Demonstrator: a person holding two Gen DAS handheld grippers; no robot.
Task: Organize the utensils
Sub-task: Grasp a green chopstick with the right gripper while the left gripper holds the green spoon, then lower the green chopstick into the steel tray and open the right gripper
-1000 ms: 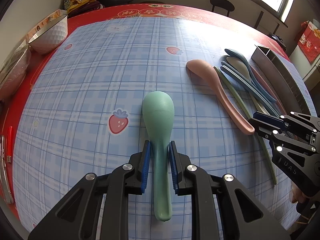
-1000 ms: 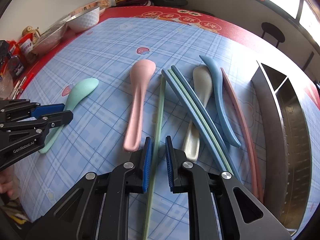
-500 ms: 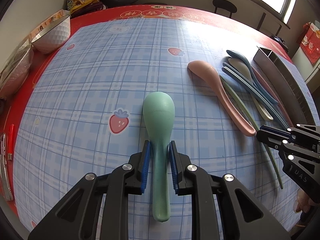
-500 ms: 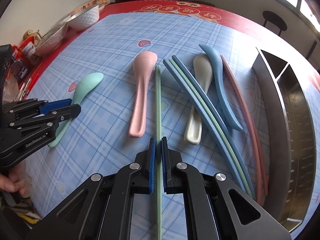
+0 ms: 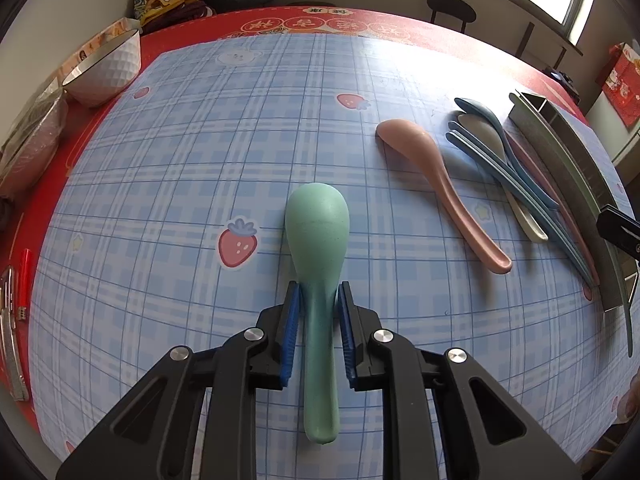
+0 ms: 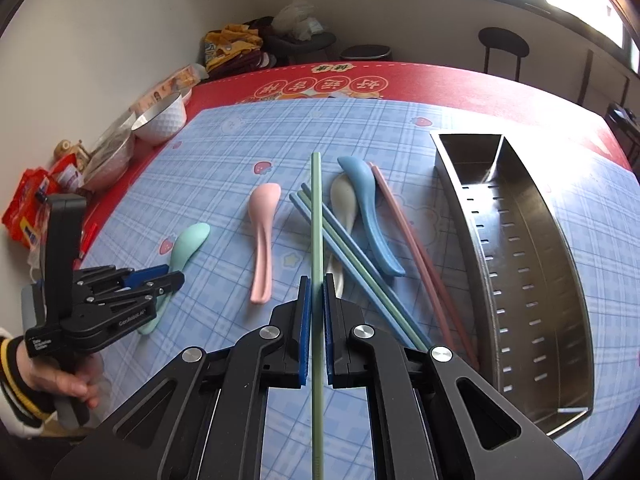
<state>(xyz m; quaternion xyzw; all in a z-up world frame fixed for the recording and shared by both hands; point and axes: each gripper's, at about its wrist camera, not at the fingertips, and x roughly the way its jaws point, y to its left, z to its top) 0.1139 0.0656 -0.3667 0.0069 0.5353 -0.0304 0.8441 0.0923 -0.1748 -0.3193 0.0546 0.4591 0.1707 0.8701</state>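
Observation:
My left gripper (image 5: 320, 316) is shut on the handle of the green spoon (image 5: 318, 232), which lies flat on the blue checked cloth. The right wrist view shows that gripper (image 6: 176, 276) at the left, held by a hand. My right gripper (image 6: 316, 300) is shut on a green chopstick (image 6: 316, 208), held up above the other utensils and pointing away. Below it lie a pink spoon (image 6: 262, 240), blue and green chopsticks (image 6: 352, 268), a white spoon (image 6: 344, 204), a blue spoon (image 6: 372, 216) and pink chopsticks (image 6: 412, 240). The steel utensil tray (image 6: 520, 240) stands to the right.
A white bowl (image 6: 160, 124) and a covered dish stand at the table's left edge, with snack packets (image 6: 28, 208) beside them. A heap of clothes (image 6: 236, 48) lies past the far edge. A red pen (image 5: 24, 276) lies at the near left.
My right gripper shut on the green chopstick and lifted it off the cloth, rising and pulling back. The left gripper stayed still on the green spoon.

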